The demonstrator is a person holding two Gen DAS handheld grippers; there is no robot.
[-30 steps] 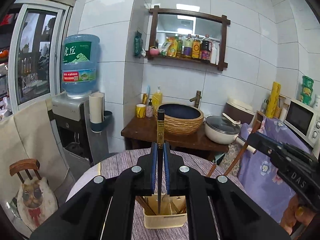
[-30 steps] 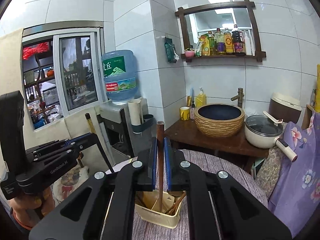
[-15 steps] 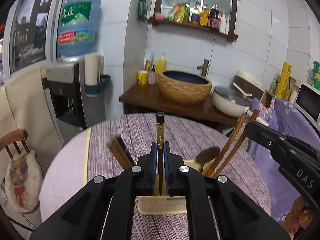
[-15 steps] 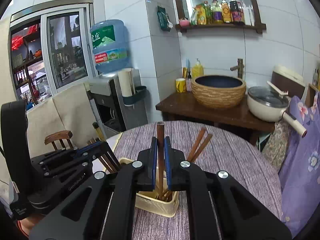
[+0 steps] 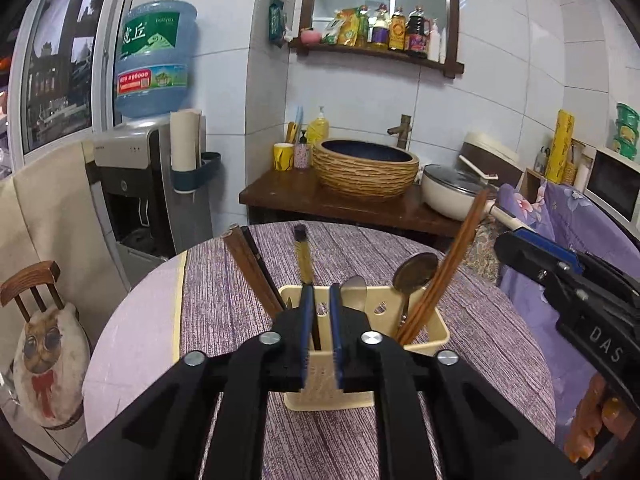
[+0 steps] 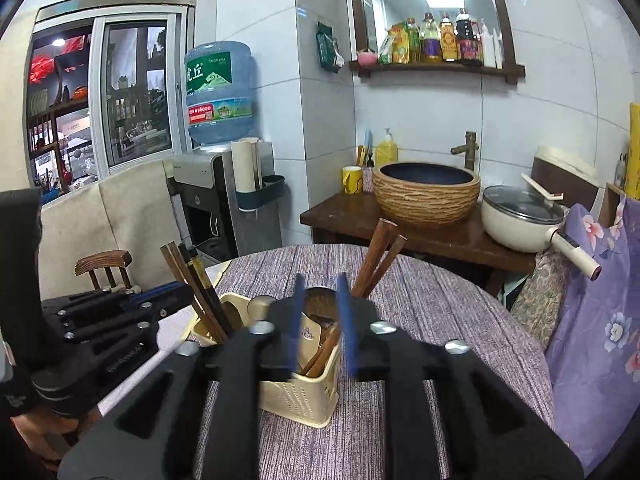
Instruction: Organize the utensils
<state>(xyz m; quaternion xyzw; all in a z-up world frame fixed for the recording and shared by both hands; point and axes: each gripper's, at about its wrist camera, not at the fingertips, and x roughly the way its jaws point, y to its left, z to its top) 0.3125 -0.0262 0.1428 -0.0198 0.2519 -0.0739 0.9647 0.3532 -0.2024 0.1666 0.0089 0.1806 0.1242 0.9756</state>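
A cream utensil holder (image 5: 424, 316) stands on the purple-clothed round table (image 5: 224, 304), holding spoons (image 5: 414, 270) and brown chopsticks (image 5: 454, 260). My left gripper (image 5: 320, 320) hangs just over the holder's near side with its jaws opening. A black chopstick with a gold band (image 5: 303, 258) stands loose between the jaws, leaning left with its tip in the holder. In the right wrist view my right gripper (image 6: 320, 312) is also opening over the holder (image 6: 304, 396). A brown chopstick (image 6: 324, 350) lies free inside the holder below it.
More chopsticks (image 6: 192, 280) lean out of the holder's left end and a pair (image 6: 380, 256) sticks up at its far side. The other gripper (image 5: 560, 284) is close on the right. Behind the table are a water dispenser (image 5: 132, 184), a basin (image 5: 366, 170) and a pan (image 5: 452, 194).
Both grippers have come down onto the holder, each carrying a chopstick. Their jaws have since parted. The black chopstick now leans left and the brown one has dropped into the holder.
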